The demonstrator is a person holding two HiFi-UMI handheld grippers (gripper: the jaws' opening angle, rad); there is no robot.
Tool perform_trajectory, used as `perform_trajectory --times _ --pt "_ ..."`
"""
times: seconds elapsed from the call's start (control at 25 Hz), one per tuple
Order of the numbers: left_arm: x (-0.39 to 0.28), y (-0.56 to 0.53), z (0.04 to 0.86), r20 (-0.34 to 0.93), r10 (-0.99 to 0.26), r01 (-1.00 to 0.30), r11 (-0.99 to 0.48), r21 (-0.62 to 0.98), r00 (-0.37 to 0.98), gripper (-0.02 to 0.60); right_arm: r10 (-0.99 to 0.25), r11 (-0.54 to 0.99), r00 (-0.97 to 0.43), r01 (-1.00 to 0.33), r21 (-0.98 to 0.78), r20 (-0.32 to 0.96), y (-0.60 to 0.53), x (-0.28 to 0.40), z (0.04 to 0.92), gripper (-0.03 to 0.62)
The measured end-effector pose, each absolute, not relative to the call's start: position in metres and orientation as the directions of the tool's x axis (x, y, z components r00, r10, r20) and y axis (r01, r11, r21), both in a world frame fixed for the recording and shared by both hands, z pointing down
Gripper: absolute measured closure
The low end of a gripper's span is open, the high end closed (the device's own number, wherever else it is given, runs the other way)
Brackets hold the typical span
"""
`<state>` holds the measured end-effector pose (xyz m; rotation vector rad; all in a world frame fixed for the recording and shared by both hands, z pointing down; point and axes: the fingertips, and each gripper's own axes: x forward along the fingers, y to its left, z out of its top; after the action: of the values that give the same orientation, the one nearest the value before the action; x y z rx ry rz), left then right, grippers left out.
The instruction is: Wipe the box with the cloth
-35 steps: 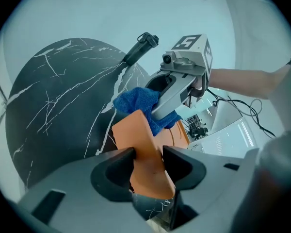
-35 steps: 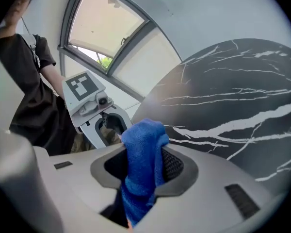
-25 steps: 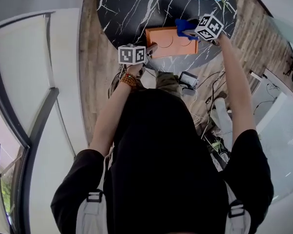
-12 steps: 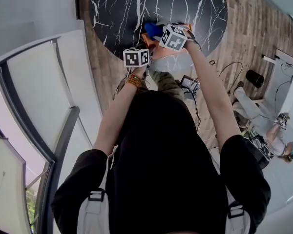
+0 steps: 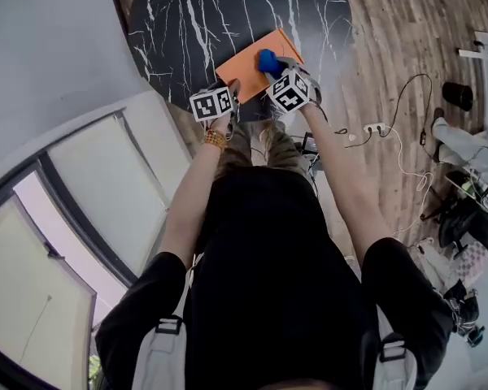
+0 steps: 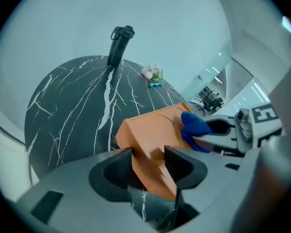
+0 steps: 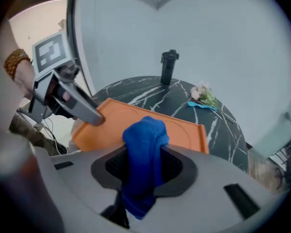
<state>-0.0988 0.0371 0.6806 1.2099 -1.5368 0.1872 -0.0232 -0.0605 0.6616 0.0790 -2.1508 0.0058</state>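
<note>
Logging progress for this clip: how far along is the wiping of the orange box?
Done: the left hand-held gripper clamps a corner of the box; the right hand-held gripper, its jaws just closing, pinches the blue cloth. In hand: the cloth seems to rest on the box top. Left: wiping the surface; no wiped trace shows.

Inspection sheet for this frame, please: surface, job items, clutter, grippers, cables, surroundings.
Surface: round black marbled table.
Job's things: orange box at the table's near edge; blue cloth bunched, above the box.
Clutter: black bottle and flowers at the far side.
Grippers: left gripper clamps the box's near corner; right gripper grips the cloth, jaws just been closing on it.
Cables: cables loose on the wooden floor.
Surroundings: glass partition beside the table.
</note>
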Motion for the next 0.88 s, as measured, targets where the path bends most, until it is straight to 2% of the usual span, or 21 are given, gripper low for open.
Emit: perform_trajectory --times 0.12,0.2,0.28,0.32,0.44,0.52,0.56,0.64,0.72,0.8,0.88 --pt "-0.101 0.028 0.680 0.811 -0.567 -0.784 0.435 0.443 0.143 0.367 -0.007 1.000 -0.596 0.012 0.017 0.803 0.007 -0.047 0.662 0.479" --pt "-0.103 0.028 0.677 0.817 -0.555 -0.813 0.399 0.423 0.153 0.374 -0.030 0.999 -0.608 -0.005 0.034 0.793 0.028 -0.052 0.662 0.484" --pt "-0.100 0.031 0.674 0.822 -0.539 -0.884 0.275 0.379 0.185 0.370 -0.064 0.996 -0.607 -0.087 0.014 0.792 0.019 -0.041 0.664 0.482" --pt "-0.097 0.032 0.672 0.820 -0.531 -0.917 0.178 0.356 0.215 0.346 -0.091 0.990 -0.597 -0.143 0.005 0.797 0.005 -0.032 0.666 0.480" --pt "-0.100 0.032 0.665 0.818 -0.484 -0.945 -0.067 0.320 0.311 0.319 -0.222 0.936 -0.536 -0.352 0.024 0.814 -0.060 -0.002 0.666 0.480" --pt "-0.109 0.031 0.657 0.832 -0.444 -0.943 -0.128 0.307 0.331 0.318 -0.265 0.898 -0.507 -0.439 0.019 0.820 -0.096 0.013 0.663 0.480" --pt "-0.112 0.029 0.651 0.829 -0.443 -0.939 -0.131 0.317 0.342 0.336 -0.276 0.888 -0.496 -0.459 0.021 0.824 -0.109 0.019 0.662 0.480" --pt "-0.119 0.019 0.637 0.796 -0.485 -0.929 -0.124 0.348 0.362 0.364 -0.296 0.884 -0.481 -0.466 0.045 0.825 -0.129 0.022 0.660 0.485" --pt "-0.125 0.008 0.626 0.765 -0.529 -0.930 -0.205 0.305 0.368 0.375 -0.314 0.888 -0.500 -0.455 0.065 0.807 -0.144 0.018 0.659 0.485" --pt "-0.121 0.007 0.617 0.753 -0.537 -0.901 -0.399 0.170 0.380 0.385 -0.301 0.908 -0.548 -0.414 0.060 0.781 -0.151 0.012 0.660 0.485" --pt "-0.107 0.004 0.608 0.763 -0.510 -0.793 -0.609 0.006 0.397 0.385 -0.255 0.937 -0.590 -0.348 0.044 0.766 -0.160 0.006 0.660 0.485"
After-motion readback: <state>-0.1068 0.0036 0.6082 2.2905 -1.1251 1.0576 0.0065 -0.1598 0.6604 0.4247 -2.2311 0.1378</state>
